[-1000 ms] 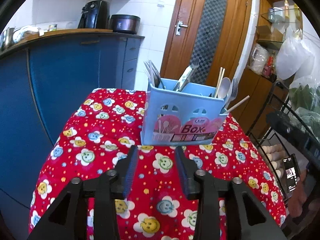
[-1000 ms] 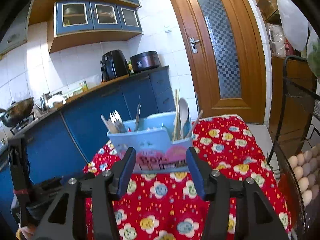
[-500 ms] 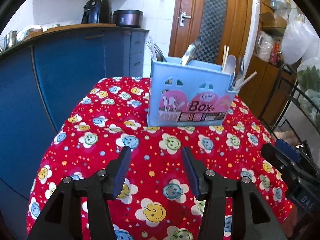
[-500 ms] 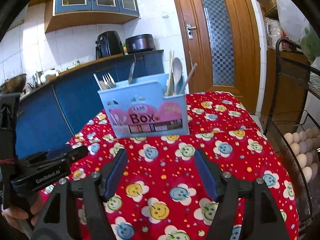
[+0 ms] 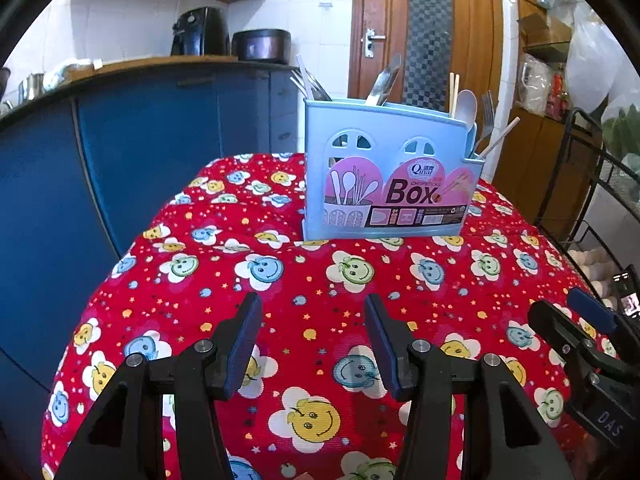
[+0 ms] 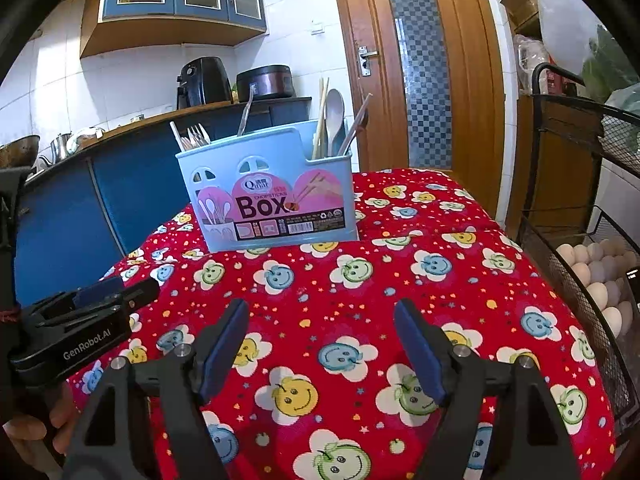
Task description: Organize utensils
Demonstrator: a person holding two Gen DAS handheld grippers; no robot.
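Table (image 5: 192, 272) covered by red cloth (image 5: 320, 320) printed with smiley-face flowers in blue, yellow and green; cloth drapes over the near and left edges. On it, at the far end, one light-blue utensil box (image 5: 384, 184) stands upright, pink "Box" label facing near. Box holds forks, spoons and chopsticks upright. Rest of the cloth bare, slightly rumpled near the box.

A home kitchen: blue cabinets (image 6: 120, 204) under a wooden counter, white tiled walls, an air fryer (image 6: 204, 82) beside a rice cooker (image 6: 266, 80), a wok (image 6: 18, 152) at the left, eggs (image 6: 600, 276) in a wire rack.
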